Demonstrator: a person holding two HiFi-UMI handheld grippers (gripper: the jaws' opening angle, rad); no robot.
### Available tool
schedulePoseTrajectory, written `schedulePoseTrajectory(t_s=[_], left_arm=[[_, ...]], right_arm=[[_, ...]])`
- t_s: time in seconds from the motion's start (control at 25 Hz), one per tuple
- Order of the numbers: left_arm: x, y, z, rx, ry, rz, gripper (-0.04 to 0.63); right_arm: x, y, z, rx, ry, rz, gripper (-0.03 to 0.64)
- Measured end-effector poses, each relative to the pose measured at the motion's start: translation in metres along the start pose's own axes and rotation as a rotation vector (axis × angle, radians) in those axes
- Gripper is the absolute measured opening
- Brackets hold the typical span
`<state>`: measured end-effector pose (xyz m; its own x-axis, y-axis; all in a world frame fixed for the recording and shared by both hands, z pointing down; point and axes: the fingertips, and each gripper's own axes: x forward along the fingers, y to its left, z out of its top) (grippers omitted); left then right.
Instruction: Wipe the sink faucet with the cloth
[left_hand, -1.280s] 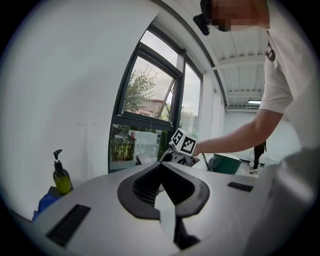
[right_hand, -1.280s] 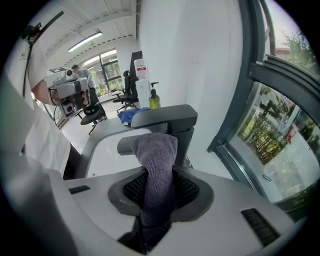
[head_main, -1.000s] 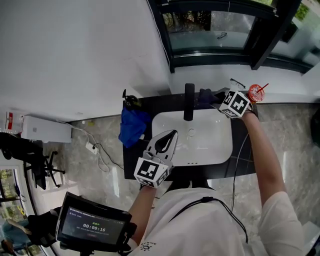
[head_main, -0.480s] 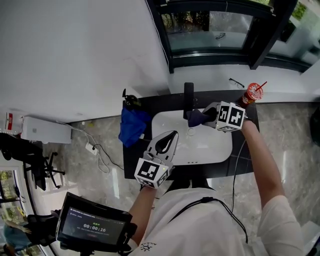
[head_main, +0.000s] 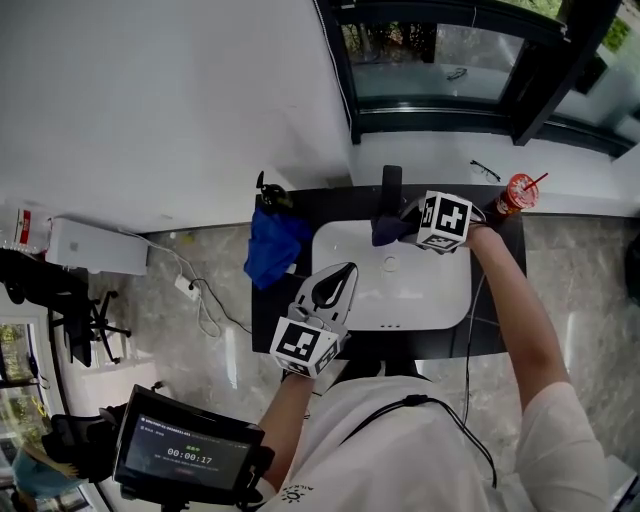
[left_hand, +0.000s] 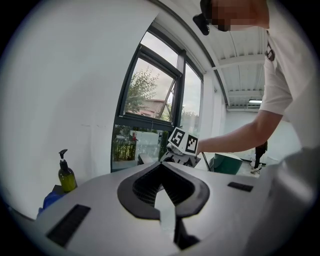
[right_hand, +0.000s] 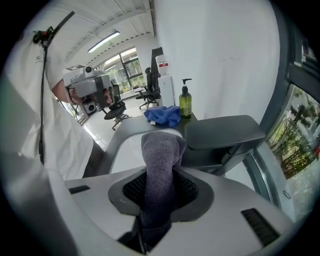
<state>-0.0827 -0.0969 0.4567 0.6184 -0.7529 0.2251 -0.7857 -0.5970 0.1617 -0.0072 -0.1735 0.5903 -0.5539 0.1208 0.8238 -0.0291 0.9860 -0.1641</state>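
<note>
Right gripper view gives you the best look at the cloth (right_hand: 160, 165): it is a grey-purple knit, folded into a thick strip. Your right gripper (head_main: 402, 224) holds it, with the jaws closed on its lower part and its rounded free end standing out ahead of the fingertips. Just ahead of this gripper, a little to its right, is the faucet (right_hand: 225, 132), dark grey with a broad flat spout. The cloth end is just beside the spout, but you cannot tell from these views if it really touches. Below the right gripper is the white sink (head_main: 430, 295), set in a dark counter (head_main: 320, 205), and its basin shows a small round drain (head_main: 390, 263). Farther ahead of the right gripper, past the cloth, a blue rag (right_hand: 162, 115) lies at the counter's end. Just behind the rag stands a pump bottle (right_hand: 185, 102) with yellow-green liquid inside. Behind the right gripper, near your wrist, a red cup with a straw (head_main: 515, 192) stands at the other corner of the counter; what is in it you cannot see. Your left gripper (head_main: 345, 272) is over the near rim of the sink, well apart from the faucet, with its jaw tips together and nothing between them.
</note>
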Motion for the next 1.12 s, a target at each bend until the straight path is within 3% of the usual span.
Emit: schedulePoseTrajectory(t_s=[0.2,0.44,0.8,1.12], left_arm=[[0.004,0.002,0.001,-0.003,0.001,0.006,0.0],[0.011,-0.001,0.002,-0.001,0.004,-0.002,0.0],[0.017,-0.007,0.004,0.005,0.002,-0.027,0.0],[0.014,-0.014,0.008,0.012,-0.008,-0.045,0.0]], right_arm=[[-0.006,-0.032,-0.005,0.055,0.008,-0.069,0.101],[-0.018,-0.066,-0.013,0.136,-0.064,-0.203,0.101],[-0.048,-0.069,-0.048,0.21,-0.107,-0.29,0.101],[-0.079,-0.035,-0.054,0.19,-0.192,-0.303,0.101]])
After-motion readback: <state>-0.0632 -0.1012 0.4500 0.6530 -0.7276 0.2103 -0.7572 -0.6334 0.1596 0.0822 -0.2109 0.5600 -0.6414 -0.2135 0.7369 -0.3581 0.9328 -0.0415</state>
